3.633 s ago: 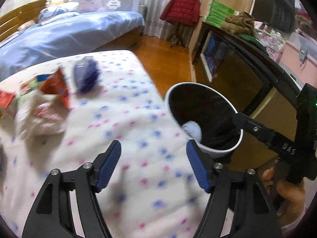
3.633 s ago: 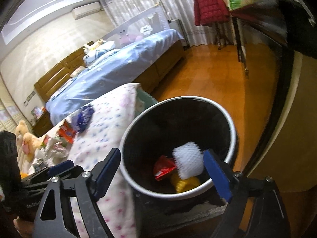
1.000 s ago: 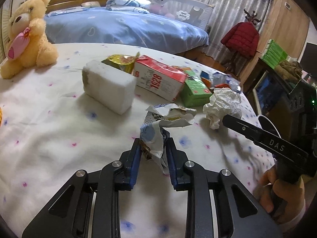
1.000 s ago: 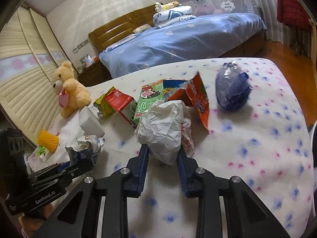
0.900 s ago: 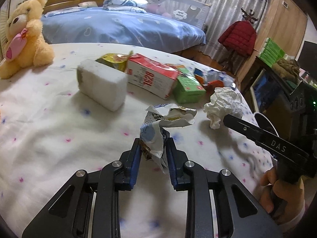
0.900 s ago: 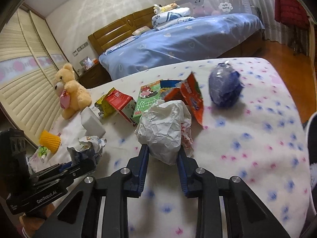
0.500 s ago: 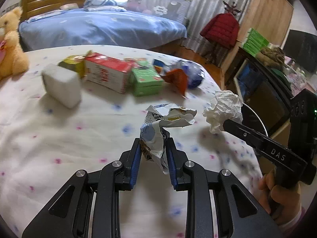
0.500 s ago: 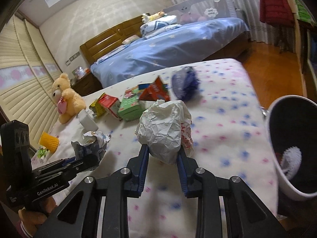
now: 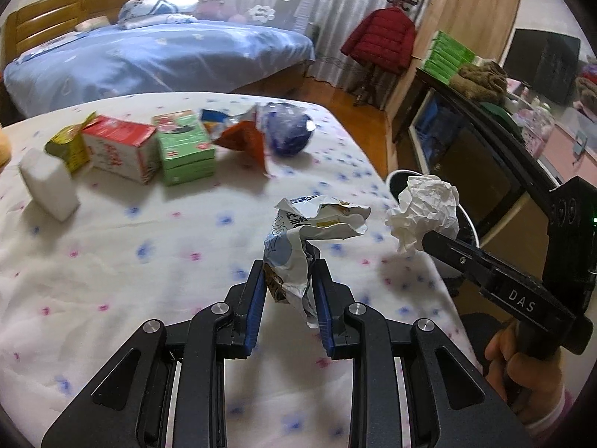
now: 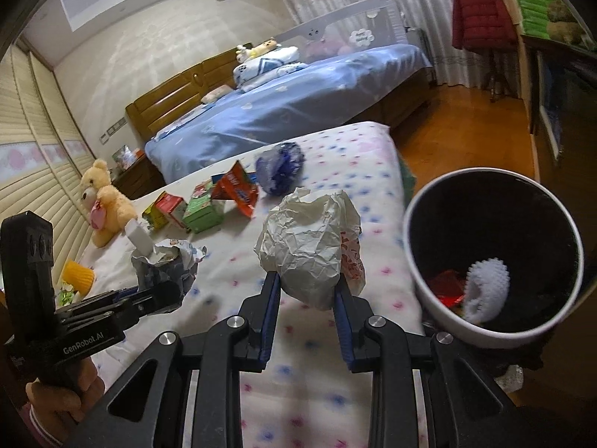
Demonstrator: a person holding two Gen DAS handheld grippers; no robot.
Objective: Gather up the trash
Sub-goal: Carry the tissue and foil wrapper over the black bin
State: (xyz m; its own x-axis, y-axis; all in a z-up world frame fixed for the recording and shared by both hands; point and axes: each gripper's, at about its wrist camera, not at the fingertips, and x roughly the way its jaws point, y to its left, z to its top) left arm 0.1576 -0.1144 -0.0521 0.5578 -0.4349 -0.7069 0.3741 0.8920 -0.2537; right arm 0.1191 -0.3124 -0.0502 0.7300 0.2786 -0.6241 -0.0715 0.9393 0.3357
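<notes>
My left gripper (image 9: 289, 291) is shut on a crumpled snack wrapper (image 9: 298, 239), held above the flowered bedspread (image 9: 112, 261). My right gripper (image 10: 306, 287) is shut on a crumpled white paper ball (image 10: 309, 239), also seen in the left wrist view (image 9: 425, 212). The white trash bin (image 10: 421, 280) with a black inside stands at the bed's right edge, just right of the paper ball. It holds a white foam net (image 10: 485, 283) and a red wrapper (image 10: 447, 283). In the left wrist view only its rim (image 9: 395, 177) shows behind the paper ball.
More trash lies farther back on the bed: a red carton (image 9: 115, 145), a green carton (image 9: 186, 145), an orange packet (image 9: 242, 140), a blue bag (image 9: 289, 132) and a white foam block (image 9: 48, 183). A teddy bear (image 10: 104, 201) sits at the left. A dark cabinet (image 9: 477, 156) stands behind the bin.
Both grippers closed on trash about a second ago and have swung right toward the bin, each keeping its hold. The bin has come into the right wrist view.
</notes>
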